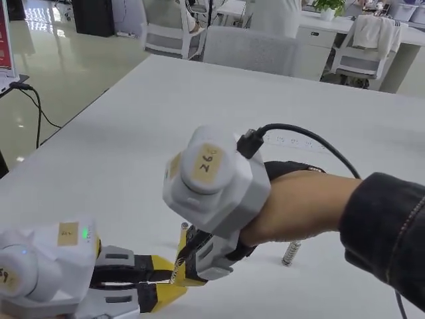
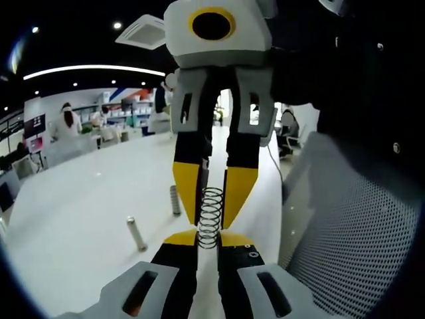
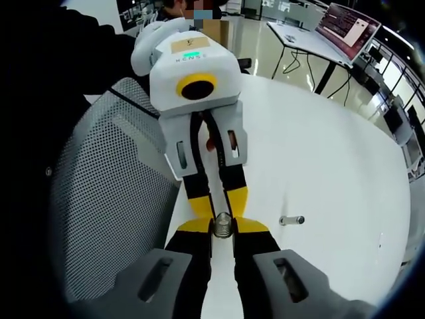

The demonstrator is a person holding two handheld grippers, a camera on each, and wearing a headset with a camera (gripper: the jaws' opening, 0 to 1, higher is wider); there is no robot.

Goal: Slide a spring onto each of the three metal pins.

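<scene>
Left gripper view: left gripper (image 2: 208, 238) and right gripper (image 2: 212, 220) meet tip to tip, both pinched narrow on one spring (image 2: 211, 206) above the table (image 2: 73, 199) — a handover, I judge. Next it needs lining up squarely over a pin (image 2: 137, 233) — then threading down.

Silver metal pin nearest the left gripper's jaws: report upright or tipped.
Upright: the silver metal pin stands on end on the white table, bare.
</scene>
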